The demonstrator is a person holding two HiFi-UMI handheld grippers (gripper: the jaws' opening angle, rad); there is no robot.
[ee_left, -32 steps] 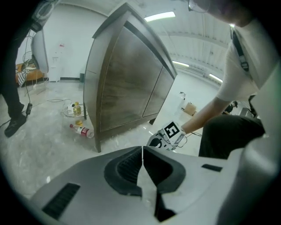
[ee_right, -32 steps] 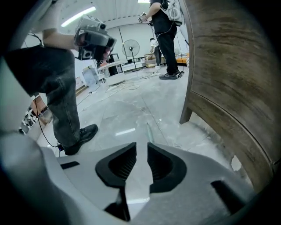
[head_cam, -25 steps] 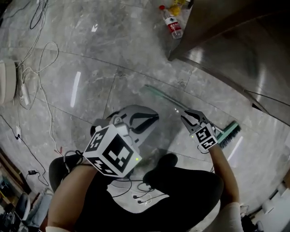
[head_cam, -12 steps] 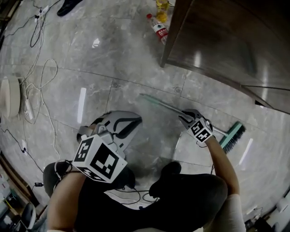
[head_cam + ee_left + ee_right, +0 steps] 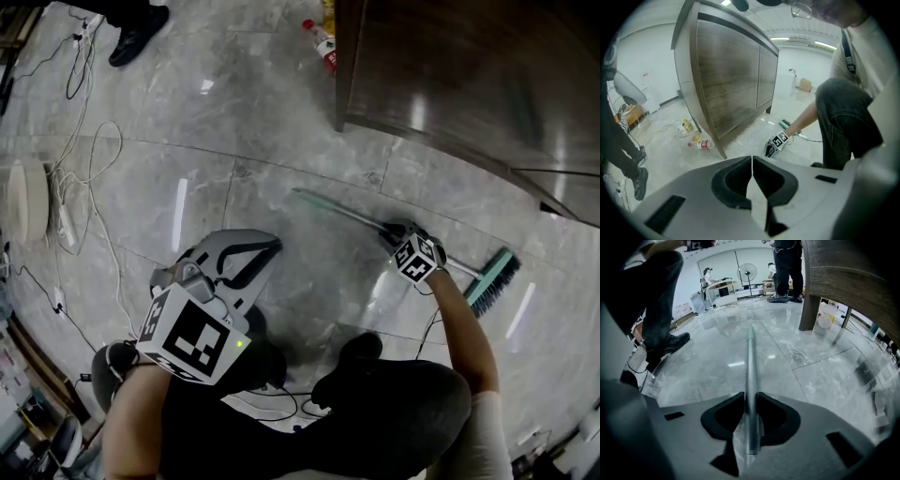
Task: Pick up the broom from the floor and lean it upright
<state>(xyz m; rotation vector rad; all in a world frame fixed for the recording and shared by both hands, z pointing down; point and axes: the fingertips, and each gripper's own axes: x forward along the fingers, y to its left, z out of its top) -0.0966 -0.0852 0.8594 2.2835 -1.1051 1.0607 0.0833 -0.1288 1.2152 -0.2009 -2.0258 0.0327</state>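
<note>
Here the broom [image 5: 349, 214] lies flat on the floor [image 5: 281, 112], its long axis running from handle tip to brush. The right claw [image 5: 394, 231] straddles the handle mid-length, closing on it. The left claw [image 5: 270, 247], clenched and empty, hangs well apart.

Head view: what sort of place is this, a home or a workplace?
Probably a lab or office workspace: loose cables trail over a polished grey stone floor, a big dark wooden cabinet stands on it, and the right gripper view shows a desk and standing fan behind.
</note>
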